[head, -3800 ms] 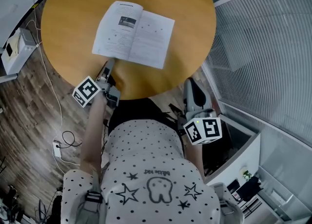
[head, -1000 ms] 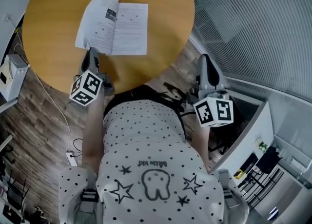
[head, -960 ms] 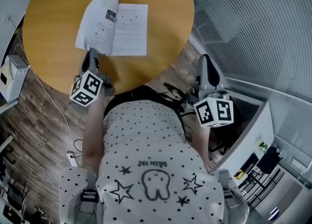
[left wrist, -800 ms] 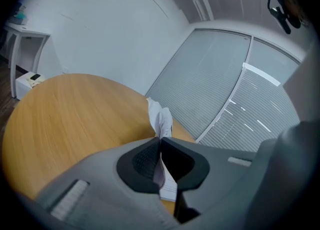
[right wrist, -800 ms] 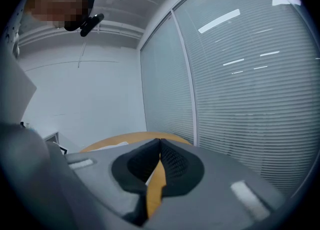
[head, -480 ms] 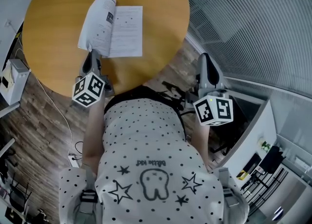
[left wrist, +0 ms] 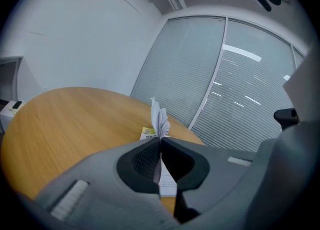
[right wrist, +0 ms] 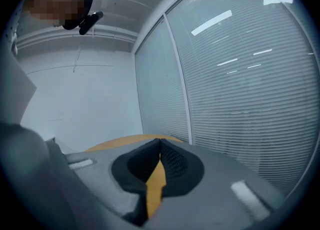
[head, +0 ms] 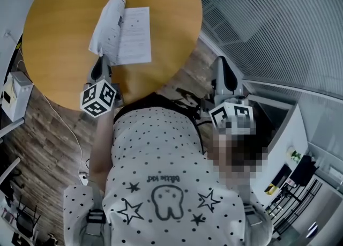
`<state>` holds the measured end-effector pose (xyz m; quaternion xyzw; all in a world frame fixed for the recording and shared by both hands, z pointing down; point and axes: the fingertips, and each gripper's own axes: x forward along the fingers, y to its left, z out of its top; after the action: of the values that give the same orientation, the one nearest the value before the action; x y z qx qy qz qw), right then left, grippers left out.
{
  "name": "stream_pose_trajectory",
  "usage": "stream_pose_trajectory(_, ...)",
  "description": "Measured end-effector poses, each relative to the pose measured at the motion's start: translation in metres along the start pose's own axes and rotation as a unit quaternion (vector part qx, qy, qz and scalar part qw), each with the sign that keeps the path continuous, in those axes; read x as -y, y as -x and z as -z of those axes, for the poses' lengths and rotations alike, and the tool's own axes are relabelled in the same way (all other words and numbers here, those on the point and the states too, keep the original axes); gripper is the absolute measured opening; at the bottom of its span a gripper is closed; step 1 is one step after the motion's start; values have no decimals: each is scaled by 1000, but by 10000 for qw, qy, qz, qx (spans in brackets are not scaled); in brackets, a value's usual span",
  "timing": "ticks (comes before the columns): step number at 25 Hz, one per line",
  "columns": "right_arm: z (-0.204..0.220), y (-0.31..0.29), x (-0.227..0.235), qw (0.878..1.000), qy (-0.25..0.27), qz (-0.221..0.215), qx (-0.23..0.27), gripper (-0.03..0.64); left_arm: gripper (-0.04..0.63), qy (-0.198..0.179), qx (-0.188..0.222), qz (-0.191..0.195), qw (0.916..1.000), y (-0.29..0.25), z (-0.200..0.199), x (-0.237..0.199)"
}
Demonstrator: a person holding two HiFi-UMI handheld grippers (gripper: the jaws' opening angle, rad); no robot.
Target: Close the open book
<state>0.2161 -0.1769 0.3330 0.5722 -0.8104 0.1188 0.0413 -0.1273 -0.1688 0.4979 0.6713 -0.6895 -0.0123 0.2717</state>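
Observation:
An open white book [head: 134, 36] lies on the round wooden table [head: 59, 41]. Its right page is flat. Its left leaves [head: 107, 22] stand up steeply, curling toward the right page. My left gripper [head: 101, 61] is at the book's near-left corner, shut on those raised leaves. In the left gripper view the leaves [left wrist: 160, 116] rise upright out of the closed left gripper [left wrist: 159, 143]. My right gripper [head: 221, 69] hovers off the table's right edge, away from the book, shut and empty. In the right gripper view the right gripper [right wrist: 159, 145] shows only a strip of table [right wrist: 117, 145] beyond it.
A white box [head: 13, 96] and cables [head: 69, 132] lie on the wood floor left of the table. A glass wall with blinds [head: 278, 20] runs along the right. A white cabinet [head: 281, 148] stands at the lower right, close to my right arm.
The book's left leaves have risen from a low slant to nearly upright and swung toward the right page. My left gripper shifted slightly and rolled. The right gripper stayed put.

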Motion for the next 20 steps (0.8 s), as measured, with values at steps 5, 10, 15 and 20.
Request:
stream_pose_trajectory(5,0,2,9,10000,-68,51,-4,3,18,-430,-136,141,9989,-5,6,18)
stream_pose_trajectory(10,3,2,15,9999,-89,70,-30,4,18,-900,-281,271,9952,-9,14,32)
stream_pose_trajectory(15,6,1,18,9999,-109,101,-60,3,18,-1391,-478,425,9882,-15,23,43)
stream_pose_trajectory(20,12,-7,13,9998,-114,138,-67,3,18,-1992,-729,626,9752,-25,37,46)
